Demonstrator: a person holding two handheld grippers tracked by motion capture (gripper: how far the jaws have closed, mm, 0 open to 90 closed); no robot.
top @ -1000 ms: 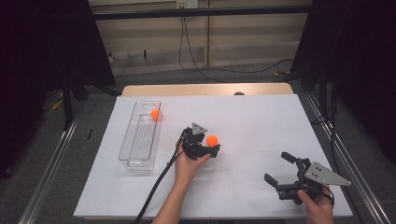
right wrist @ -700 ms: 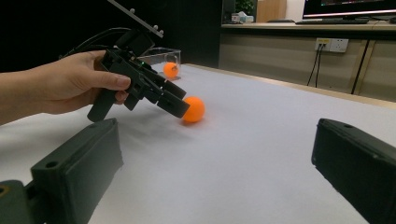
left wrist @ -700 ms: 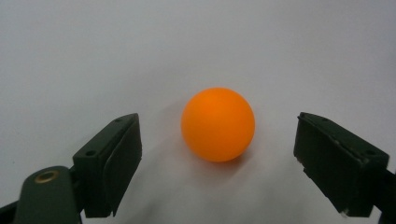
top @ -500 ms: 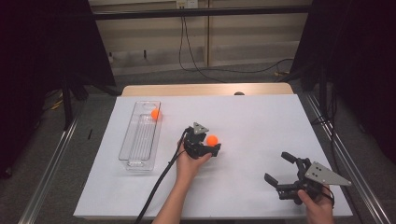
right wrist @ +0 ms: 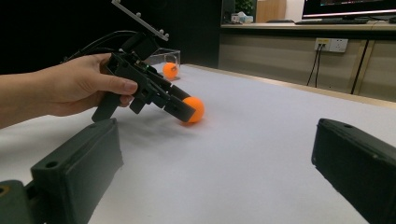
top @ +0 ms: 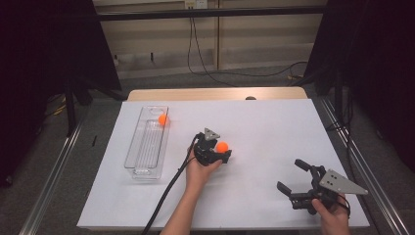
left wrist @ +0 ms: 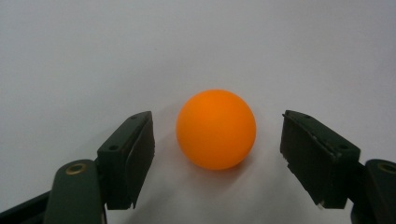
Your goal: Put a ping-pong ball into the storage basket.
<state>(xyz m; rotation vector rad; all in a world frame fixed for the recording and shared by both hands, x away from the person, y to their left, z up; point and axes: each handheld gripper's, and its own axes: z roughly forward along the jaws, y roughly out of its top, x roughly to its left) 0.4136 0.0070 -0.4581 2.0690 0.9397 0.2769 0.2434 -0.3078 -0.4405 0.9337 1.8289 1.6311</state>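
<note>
An orange ball [left wrist: 216, 129] lies on the white table sheet between the jaws of my left gripper [top: 221, 151]. In the left gripper view a gap shows on each side of the ball. The jaws have just been closing on it, but the pads do not touch it. The right gripper view shows this gripper [right wrist: 187, 109] tilted down at the ball [right wrist: 196, 108]. My right gripper [top: 289, 175] rests near the front right of the table, open, with nothing between its jaws. A second orange ball [top: 162, 119] lies at the far end of a clear plastic tray [top: 142, 161].
The clear tray stands lengthwise on the left part of the white sheet [top: 274, 127]. A black cable [top: 164, 196] trails from the left gripper to the front edge. Metal rails run along both sides of the table.
Both hands and both balls stay where they were. Any narrowing of the left jaws is too small to make out in the high view.
</note>
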